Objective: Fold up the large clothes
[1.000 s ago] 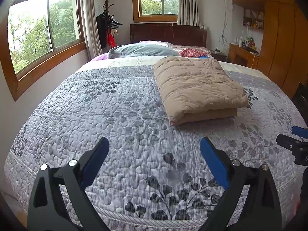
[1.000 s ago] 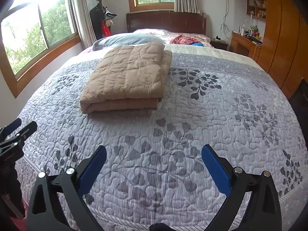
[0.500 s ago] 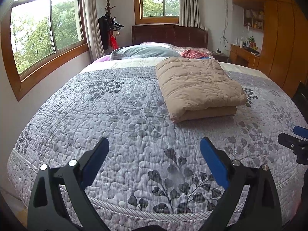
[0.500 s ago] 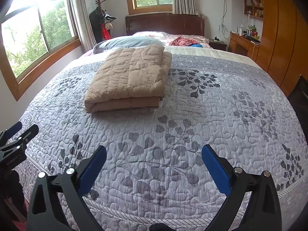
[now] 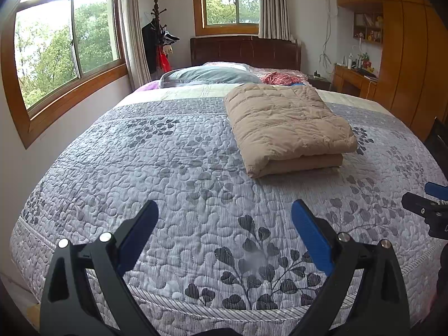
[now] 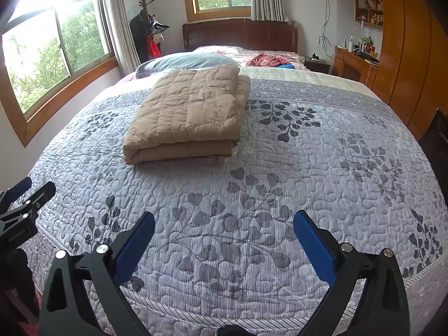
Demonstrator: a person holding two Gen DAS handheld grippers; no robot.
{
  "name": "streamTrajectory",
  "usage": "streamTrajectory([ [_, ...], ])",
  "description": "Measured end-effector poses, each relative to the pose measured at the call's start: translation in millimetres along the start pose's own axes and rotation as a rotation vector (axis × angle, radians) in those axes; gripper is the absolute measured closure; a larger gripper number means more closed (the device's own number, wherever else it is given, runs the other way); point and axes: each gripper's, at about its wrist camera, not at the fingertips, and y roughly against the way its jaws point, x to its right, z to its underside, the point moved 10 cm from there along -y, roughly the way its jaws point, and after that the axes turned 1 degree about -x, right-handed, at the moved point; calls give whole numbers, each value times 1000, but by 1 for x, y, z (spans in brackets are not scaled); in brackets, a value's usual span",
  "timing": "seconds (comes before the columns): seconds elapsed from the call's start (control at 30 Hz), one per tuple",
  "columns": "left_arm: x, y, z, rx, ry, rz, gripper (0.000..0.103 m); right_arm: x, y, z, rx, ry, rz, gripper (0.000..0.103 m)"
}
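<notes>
Two pairs of tongs hang spread wide and empty over the foot of the bed: the left tongs (image 5: 224,231) and the right tongs (image 6: 224,236), each black-framed with blue ribbed pads. Beneath them lies a grey quilted bedspread (image 5: 173,173), stitched in pebble shapes and printed with dark leaf sprays. Farther up the bed, well apart from both tongs, rests one tan puffy quilted garment (image 6: 190,112), folded into a thick rectangular stack, its folded edge facing the foot. Behind it sit one grey-blue pillow (image 5: 210,75) and a crumpled red checked cloth (image 6: 266,60), then a dark wooden headboard (image 5: 246,51). Two wood-framed windows (image 5: 70,44) show trees; a coat rack (image 6: 145,28) stands in the corner, and orange wooden cabinets (image 5: 406,56) line the right wall.
</notes>
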Motion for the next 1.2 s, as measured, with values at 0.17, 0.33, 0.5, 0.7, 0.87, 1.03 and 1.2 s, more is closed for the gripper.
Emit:
streamTrajectory([
  [0.17, 1, -1, 1, -3, -1, 2, 8, -1, -2, 1, -2, -1, -2, 4],
  [0.33, 2, 0, 1, -2, -2, 11, 8, -2, -2, 1, -2, 1, -2, 4],
  [0.5, 3, -1, 1, -3, -7, 16, 8, -2, -3, 1, -3, 1, -2, 4],
  [0.7, 3, -3, 2, -7, -6, 21, 8, -2, -3, 1, -4, 0, -2, 4],
  [0.87, 3, -3, 3, -8, -3, 23, 8, -1, -5, 1, -5, 1, -3, 4],
  [1.03, 3, -3, 2, -8, -7, 25, 8, -1, -5, 1, -4, 1, -2, 4],
  [1.2, 5, -3, 2, -9, -10, 28, 8, -2, -4, 1, -7, 0, -2, 4],
])
